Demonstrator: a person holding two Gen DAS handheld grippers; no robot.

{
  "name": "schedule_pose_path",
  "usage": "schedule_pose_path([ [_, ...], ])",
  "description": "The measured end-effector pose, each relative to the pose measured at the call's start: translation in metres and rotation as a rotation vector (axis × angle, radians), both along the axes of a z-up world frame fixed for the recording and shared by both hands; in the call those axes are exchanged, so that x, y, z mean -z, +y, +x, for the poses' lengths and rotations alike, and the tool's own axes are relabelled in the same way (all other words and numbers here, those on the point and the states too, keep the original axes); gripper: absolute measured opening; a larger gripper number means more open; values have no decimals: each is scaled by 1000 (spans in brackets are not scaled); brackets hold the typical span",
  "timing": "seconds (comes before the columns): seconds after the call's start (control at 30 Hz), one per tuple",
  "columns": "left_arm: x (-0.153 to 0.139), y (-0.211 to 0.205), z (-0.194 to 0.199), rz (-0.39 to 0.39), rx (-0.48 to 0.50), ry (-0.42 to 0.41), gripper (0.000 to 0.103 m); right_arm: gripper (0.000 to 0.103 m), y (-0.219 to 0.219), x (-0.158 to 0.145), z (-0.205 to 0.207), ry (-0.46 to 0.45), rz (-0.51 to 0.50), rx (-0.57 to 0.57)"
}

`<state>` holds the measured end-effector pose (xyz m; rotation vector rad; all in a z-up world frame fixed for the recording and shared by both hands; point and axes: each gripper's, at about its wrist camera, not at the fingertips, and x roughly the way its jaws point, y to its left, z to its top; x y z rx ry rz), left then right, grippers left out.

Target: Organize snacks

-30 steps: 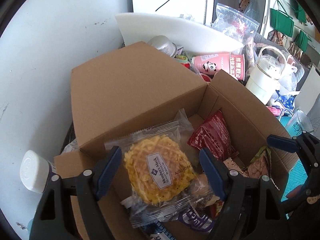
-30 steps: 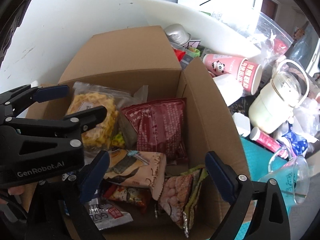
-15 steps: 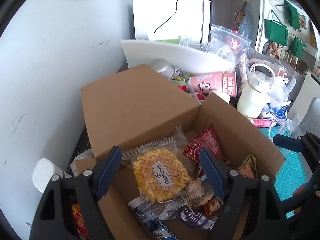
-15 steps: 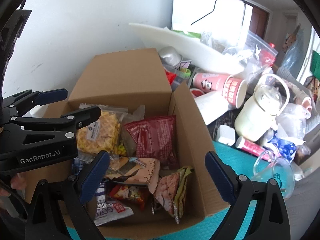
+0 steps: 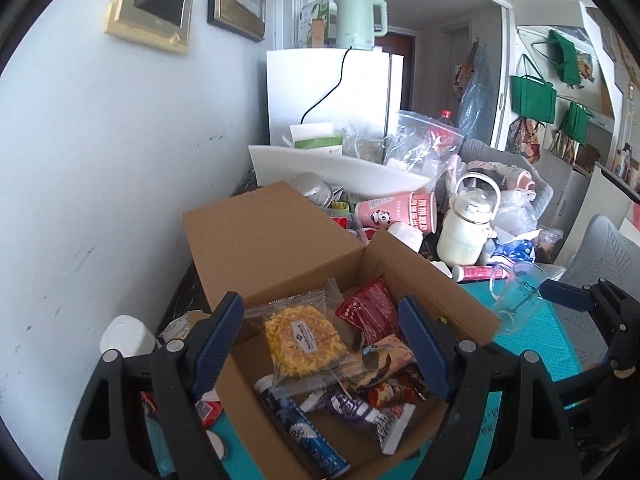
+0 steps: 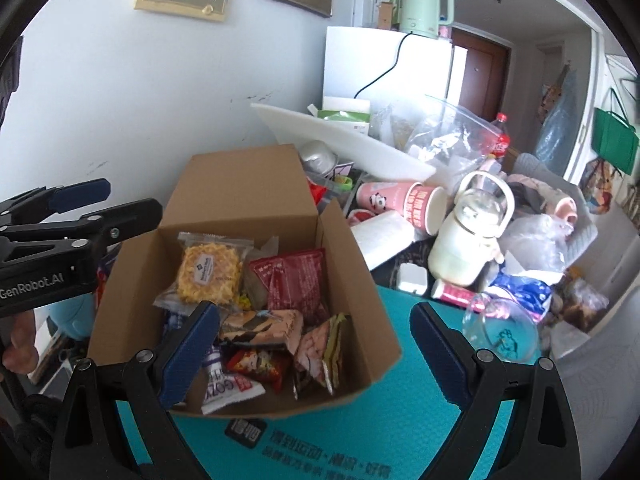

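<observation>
An open cardboard box (image 5: pixel 276 248) (image 6: pixel 240 196) stands on a teal mat and holds several snack packs. A yellow waffle pack (image 5: pixel 306 340) (image 6: pixel 210 274) lies on top at the back left, beside a dark red packet (image 5: pixel 370 314) (image 6: pixel 296 280). A beige packet (image 6: pixel 262 326) and a blue tube (image 5: pixel 306 434) lie nearer the front. My left gripper (image 5: pixel 322 344) is open and empty, raised above the box. My right gripper (image 6: pixel 316 354) is open and empty, above the box's front right corner. The left gripper also shows in the right wrist view (image 6: pixel 80 216).
The box's back flap stands up against the white wall. Right of the box lie pink paper cups (image 6: pixel 404 204), a white jug (image 6: pixel 466 244), a glass cup (image 6: pixel 500 336) and plastic bags. A white fridge (image 5: pixel 332 96) stands behind. The teal mat (image 6: pixel 360 440) stretches in front.
Both grippers have pulled up and back from the box, so it looks smaller and lower. The waffle pack stays in the box. Both grippers stayed open.
</observation>
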<state>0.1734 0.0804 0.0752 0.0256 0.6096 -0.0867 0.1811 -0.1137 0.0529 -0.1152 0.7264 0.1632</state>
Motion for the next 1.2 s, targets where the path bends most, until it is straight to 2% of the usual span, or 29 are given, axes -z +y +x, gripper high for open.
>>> schedule_pose_path([
  [0.37,-21,-20,-88,14,49,-62,79,98,-14,-28,-81,-91,11,37],
  [0.6,-23,-32,-126,13,72,-84,79,98,-21,-36,-129,-133,22,65],
  [0.9,-5,-36,-155,-2,75,-70,80,98,-25,-20,-166,-118,38,105],
  [1.2,14,-35,-164,-14,67,-38,79,98,-28,1,-177,-96,57,123],
])
